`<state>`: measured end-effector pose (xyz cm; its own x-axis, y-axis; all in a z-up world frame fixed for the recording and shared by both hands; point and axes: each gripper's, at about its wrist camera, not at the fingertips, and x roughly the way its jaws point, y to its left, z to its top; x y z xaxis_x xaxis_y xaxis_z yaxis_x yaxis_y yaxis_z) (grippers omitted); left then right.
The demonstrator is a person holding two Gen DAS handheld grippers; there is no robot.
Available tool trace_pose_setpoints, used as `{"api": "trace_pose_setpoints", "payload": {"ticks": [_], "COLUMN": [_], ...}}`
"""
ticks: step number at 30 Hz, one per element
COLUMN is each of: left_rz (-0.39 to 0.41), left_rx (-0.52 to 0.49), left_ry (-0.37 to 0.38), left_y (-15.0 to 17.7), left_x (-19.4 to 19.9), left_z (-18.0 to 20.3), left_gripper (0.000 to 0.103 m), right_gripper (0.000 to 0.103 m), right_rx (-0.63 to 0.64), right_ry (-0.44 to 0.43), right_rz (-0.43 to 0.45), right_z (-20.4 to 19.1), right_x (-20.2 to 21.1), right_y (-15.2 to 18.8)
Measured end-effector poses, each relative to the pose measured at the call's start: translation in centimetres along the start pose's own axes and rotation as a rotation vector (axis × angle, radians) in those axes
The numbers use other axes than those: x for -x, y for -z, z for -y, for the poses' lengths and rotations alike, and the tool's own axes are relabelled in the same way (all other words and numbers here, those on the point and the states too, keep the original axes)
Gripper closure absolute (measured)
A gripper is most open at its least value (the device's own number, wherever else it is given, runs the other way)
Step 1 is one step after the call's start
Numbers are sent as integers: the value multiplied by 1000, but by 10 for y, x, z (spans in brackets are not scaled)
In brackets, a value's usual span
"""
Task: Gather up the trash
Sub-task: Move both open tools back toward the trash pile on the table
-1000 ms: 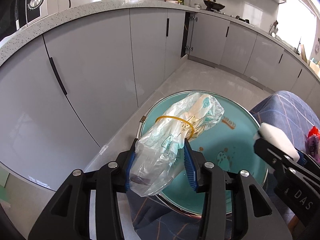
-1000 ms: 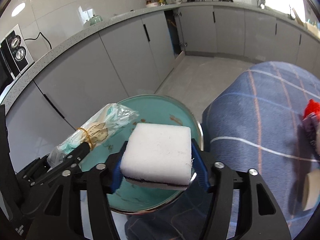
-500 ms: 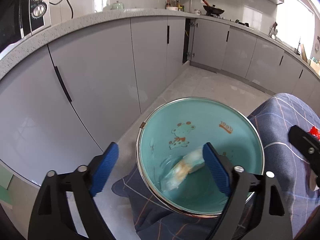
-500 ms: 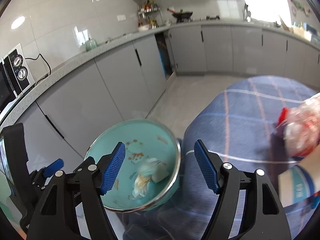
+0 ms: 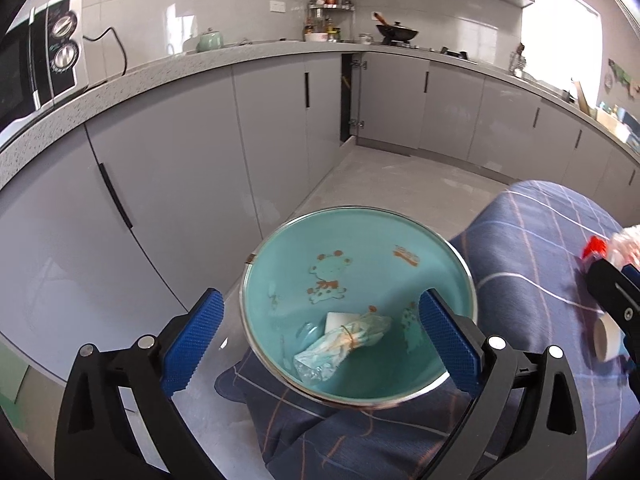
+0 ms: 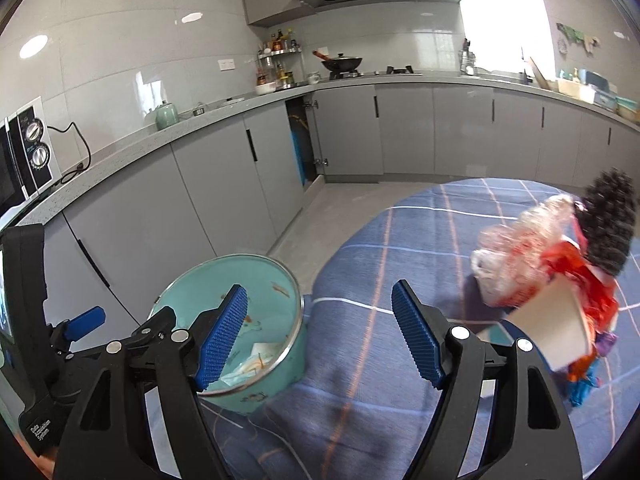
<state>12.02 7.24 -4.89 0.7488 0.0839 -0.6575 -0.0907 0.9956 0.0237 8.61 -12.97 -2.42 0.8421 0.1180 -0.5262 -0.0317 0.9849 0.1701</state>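
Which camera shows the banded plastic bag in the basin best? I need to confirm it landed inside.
Left wrist: the plastic bag lies unobstructed on the teal basin floor. Right wrist shows only a sliver behind the right gripper's finger.

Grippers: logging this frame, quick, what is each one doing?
Left gripper: jaws open, holding nothing.
Right gripper: jaws open, holding nothing.

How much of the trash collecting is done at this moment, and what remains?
Done: the banded plastic bag and white sponge lie inside the teal basin. In hand: nothing; the left gripper and right gripper are open. Left: the pile of wrappers and paper cup on the blue cloth.
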Motion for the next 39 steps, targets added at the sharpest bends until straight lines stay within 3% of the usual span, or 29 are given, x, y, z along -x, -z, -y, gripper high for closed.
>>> {"api": "trace_pose_setpoints", "payload": {"ticks": [9,19,27,39], "left_rz": [28,52,39,43], "left_rx": [-42,-113,-165,-247], "left_ry": [56,167,252,303], "left_y": [7,21,33,38], "left_x": [22,42,48,52], "left_z": [20,54,79,115], "left_gripper": [6,6,6,7], "right_gripper": [29,29,29,29], "right_rx": [-22,-93,-142,-197], "right_ry": [36,169,240,281], "right_rz": [28,85,79,75], "right_z": [24,76,109,141], "right_x": [34,75,87,90], "right_y": [16,34,47,53]}}
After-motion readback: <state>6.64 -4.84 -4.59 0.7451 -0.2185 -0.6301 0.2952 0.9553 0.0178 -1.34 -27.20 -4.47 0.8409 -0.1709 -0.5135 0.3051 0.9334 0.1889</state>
